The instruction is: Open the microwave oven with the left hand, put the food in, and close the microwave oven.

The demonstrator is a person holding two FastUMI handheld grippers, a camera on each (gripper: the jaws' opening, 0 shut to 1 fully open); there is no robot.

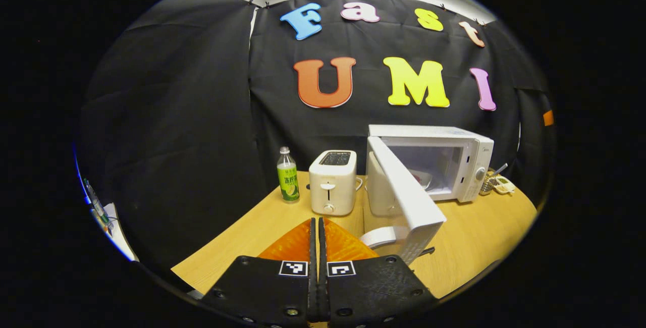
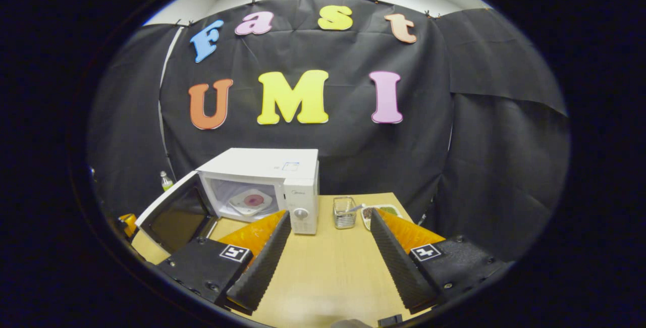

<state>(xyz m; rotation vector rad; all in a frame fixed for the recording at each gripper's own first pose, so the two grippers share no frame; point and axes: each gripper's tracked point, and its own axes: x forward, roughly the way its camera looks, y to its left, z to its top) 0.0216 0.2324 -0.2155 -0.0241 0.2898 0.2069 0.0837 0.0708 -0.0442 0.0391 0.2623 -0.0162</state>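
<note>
Microwave oven: white, at the back of the wooden table, against the booth wall; control panel with a round knob on its right side.
Door: swung wide open on its left hinge, standing out toward the left gripper view's camera; its dark window faces the right gripper view.
Food: a white plate with a pinkish-red centre sits inside the oven cavity, on the floor of the chamber.
Left gripper: fingers pressed together with nothing between them, hanging over the table just left of the open door's edge.
Right gripper: fingers spread wide apart, empty, above bare tabletop in front of the oven.
Toaster: white, just left of the oven.
Bottle: green label, left of the toaster.
Wire basket: right of the oven, a small dish of food beside it.
</note>
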